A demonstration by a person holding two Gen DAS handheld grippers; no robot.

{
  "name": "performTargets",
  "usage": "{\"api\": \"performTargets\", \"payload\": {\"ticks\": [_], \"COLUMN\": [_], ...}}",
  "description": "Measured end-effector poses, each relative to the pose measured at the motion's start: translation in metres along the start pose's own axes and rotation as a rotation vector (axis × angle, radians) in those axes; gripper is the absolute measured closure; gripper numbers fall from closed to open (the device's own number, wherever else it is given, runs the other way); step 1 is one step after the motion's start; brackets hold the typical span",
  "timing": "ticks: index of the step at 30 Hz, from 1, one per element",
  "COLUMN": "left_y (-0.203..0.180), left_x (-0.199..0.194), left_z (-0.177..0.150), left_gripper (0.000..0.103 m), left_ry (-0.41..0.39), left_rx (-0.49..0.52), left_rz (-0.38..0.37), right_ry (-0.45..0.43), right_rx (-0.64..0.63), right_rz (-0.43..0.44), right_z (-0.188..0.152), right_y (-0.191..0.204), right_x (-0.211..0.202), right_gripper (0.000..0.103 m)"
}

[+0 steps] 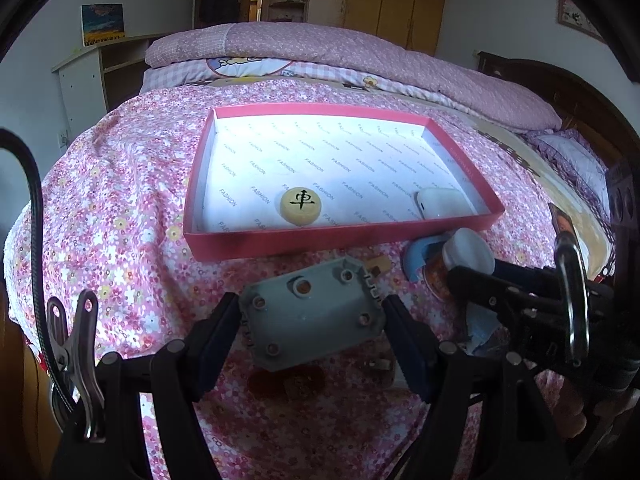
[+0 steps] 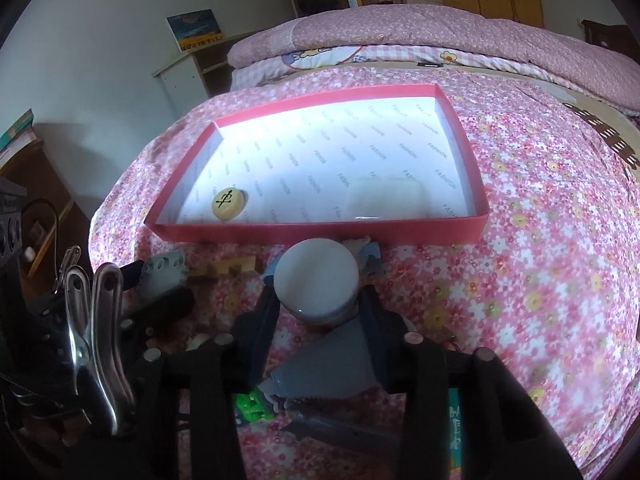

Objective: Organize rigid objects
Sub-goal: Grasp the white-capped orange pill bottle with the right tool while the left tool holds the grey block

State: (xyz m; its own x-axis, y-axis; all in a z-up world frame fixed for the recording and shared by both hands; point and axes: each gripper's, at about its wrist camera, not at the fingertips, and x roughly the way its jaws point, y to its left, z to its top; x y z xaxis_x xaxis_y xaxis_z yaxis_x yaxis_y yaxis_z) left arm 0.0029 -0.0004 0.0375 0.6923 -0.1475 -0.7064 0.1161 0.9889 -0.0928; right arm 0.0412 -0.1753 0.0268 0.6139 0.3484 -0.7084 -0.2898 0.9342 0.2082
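Note:
A red shallow box [image 1: 340, 238] [image 2: 320, 235] with white lining lies on the flowered bedspread. Inside it are a round wooden chess piece [image 1: 300, 206] [image 2: 228, 203] and a white soap-like block [image 1: 444, 204] [image 2: 386, 198]. My left gripper [image 1: 312, 316] is shut on a grey plastic block with round holes [image 1: 316, 316], held just in front of the box; the block also shows in the right wrist view [image 2: 164, 272]. My right gripper [image 2: 318, 300] is shut on a white round-capped jar [image 2: 316, 280] [image 1: 468, 250], near the box's front wall.
A small wooden piece [image 2: 228, 270] lies in front of the box. A grey toothed plastic piece [image 2: 328, 372], a green toy part [image 2: 254, 406] and a blue item [image 1: 416, 258] lie on the bedspread under the grippers. Folded quilts [image 1: 340, 48] lie behind the box.

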Motion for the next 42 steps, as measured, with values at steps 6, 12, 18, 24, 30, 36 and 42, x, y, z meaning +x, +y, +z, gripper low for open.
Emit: {"api": "performTargets", "payload": {"ticks": [6,12,18,24,30,36,42], "left_y": [0.0,-0.001,-0.005,-0.01,-0.012,-0.006,0.002], "left_x": [-0.003,-0.007,-0.016,-0.02,-0.017,-0.008,-0.004], "left_z": [0.0,0.001,0.005,0.012,0.016,0.017,0.017], "left_gripper": [0.027,0.027,0.027,0.027,0.027,0.027,0.027], "left_ry": [-0.008,-0.015,-0.033,-0.036,-0.017,0.001,0.01], "left_rx": [0.001,0.007,0.02,0.027,0.031,0.021,0.022], "left_rz": [0.005,0.005,0.004,-0.012,-0.013,-0.014,-0.028], "right_ry": [-0.016,-0.04,-0.054,-0.09,-0.1,-0.047,-0.001], "right_rx": [0.011,0.017,0.023,0.009,-0.005,-0.009,-0.081], "right_rz": [0.01,0.017,0.025,0.036,0.015,0.029,-0.029], "right_z": [-0.001,-0.001,-0.002,0.004,0.006,-0.002,-0.004], "right_y": [-0.002,-0.004,-0.005,-0.002,-0.004,-0.009,0.001], "right_x": [-0.006,-0.015,-0.024,-0.04,-0.045,-0.04,-0.029], "right_gripper": [0.061,0.061,0.061,0.071,0.071,0.069,0.052]}}
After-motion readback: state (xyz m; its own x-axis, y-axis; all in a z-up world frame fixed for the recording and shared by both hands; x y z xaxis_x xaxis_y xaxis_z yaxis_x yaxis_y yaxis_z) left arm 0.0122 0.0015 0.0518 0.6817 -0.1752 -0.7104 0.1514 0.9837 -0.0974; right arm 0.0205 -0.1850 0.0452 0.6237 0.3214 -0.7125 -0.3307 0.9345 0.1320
